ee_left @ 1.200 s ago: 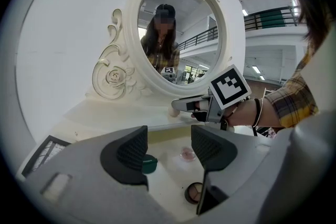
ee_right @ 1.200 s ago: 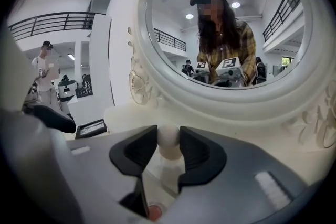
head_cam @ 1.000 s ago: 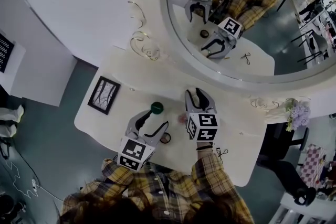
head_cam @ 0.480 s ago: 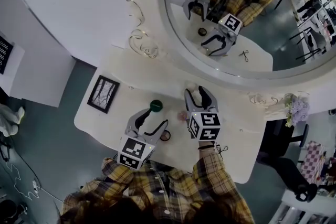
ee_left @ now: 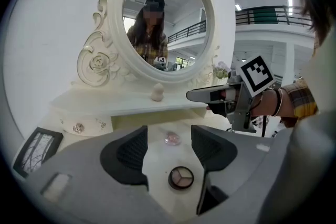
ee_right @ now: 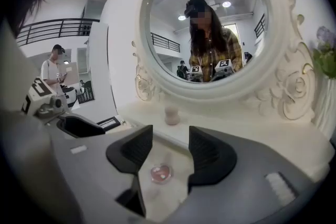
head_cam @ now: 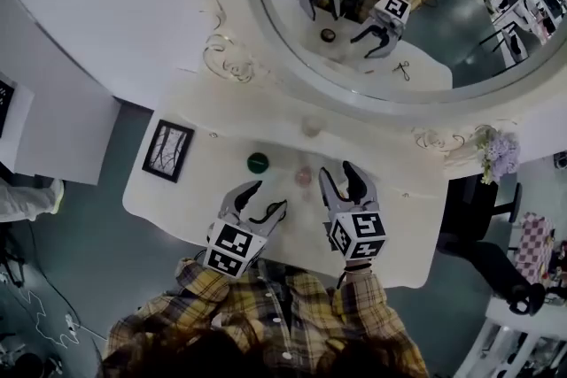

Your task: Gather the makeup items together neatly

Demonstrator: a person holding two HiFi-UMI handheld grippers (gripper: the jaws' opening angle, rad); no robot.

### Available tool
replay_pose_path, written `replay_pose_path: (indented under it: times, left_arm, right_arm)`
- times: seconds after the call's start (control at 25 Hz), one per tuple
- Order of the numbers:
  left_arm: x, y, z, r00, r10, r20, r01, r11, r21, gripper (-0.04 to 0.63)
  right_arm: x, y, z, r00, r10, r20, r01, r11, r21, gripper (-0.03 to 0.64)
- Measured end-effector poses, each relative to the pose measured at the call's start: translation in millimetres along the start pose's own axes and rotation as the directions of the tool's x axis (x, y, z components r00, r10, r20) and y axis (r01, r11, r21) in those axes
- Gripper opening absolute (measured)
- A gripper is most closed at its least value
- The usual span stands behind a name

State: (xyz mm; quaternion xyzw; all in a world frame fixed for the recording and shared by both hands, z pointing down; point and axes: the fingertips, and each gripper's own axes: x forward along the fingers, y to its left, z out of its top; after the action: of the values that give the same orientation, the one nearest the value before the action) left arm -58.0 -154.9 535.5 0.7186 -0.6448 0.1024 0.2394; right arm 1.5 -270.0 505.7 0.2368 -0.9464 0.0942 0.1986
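Hovering low over the dressing table (head_cam: 403,235), the left gripper (ee_left: 169,150) has its jaws spread wide and grasps nothing. The round eyeshadow compact (ee_left: 181,178) lies flat on the tabletop in the gap, on the near side of the pink heart-shaped case (ee_left: 172,138), with neither pad touching it. The right gripper (ee_right: 170,153) sits just right of the pink heart-shaped case. Its jaws have just been opening and stand apart, released; the case shows through the gap, lying on the table clear of both pads. Left of the case, a little apart, stands a dark green round pot (head_cam: 258,162). Beyond the case, on the raised shelf (ee_left: 105,105) under the mirror (head_cam: 381,22), rests a pale egg-shaped sponge (head_cam: 311,127).

By my reading the gathering is only partly done. Compact, case and pot sit near one another, but none touch or line up, and the sponge is well apart. What is left seems to be closing up that loose cluster and probably bringing the sponge to it.
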Motion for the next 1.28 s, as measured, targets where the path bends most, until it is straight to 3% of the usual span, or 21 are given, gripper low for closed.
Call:
replay_pose_path:
  times: [0.56, 1.12, 1.28]
  left_arm:
    - [24, -37, -78, 0.972, -0.093, -0.218, 0.112, 0.991, 0.078, 0.295]
    - [44, -32, -110, 0.955, -0.072, -0.288, 0.104, 0.990, 0.095, 0.293]
    - [46, -31, -110, 0.952, -0.056, -0.301, 0.096, 0.988, 0.119, 0.259]
  right_arm:
    - [-86, 7, -54, 0.998, -0.058, -0.012, 0.059, 0.989, 0.138, 0.206]
    - [-108, 11, -74, 0.996, -0.085, -0.022, 0.087, 0.984, 0.155, 0.177]
    - [-109, 9, -71, 0.996, -0.086, -0.013, 0.087, 0.983, 0.162, 0.164]
